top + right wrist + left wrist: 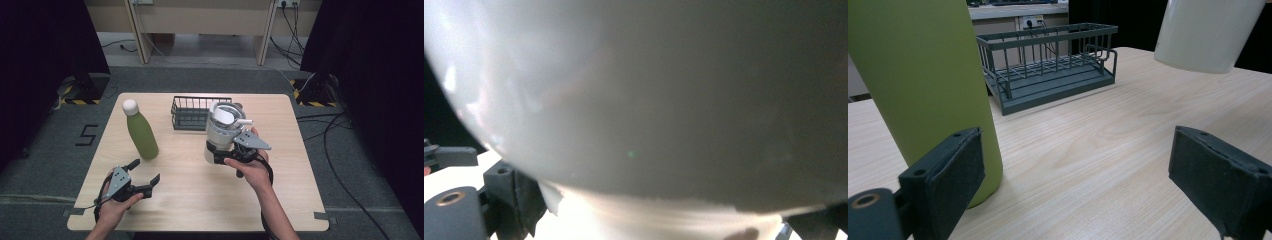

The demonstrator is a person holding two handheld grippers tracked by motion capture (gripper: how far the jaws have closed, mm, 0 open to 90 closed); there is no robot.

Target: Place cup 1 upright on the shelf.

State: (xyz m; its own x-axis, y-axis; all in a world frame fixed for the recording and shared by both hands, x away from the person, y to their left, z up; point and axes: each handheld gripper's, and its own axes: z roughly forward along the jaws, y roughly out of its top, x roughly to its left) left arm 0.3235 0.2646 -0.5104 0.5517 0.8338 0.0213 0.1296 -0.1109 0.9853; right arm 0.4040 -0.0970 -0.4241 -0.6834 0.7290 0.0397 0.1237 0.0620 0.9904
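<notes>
A white lidded cup (222,127) hangs a little above the table, its base (1208,30) off the wood in the left gripper view. My right gripper (220,152) is shut on its lower part, and the cup's wall (649,100) sits close before that camera, above the right gripper (664,220). A green bottle (141,134) with a white cap stands upright at the left. My left gripper (146,172) rests low just in front of the bottle, open with nothing between its jaws. In its own view the left gripper (1083,190) has the bottle (918,75) beside its left jaw.
A dark wire basket (192,114) stands at the back middle of the wooden table (200,200), just behind the lifted cup, and the basket (1048,65) looks empty. Cables run over the floor to the right of the table.
</notes>
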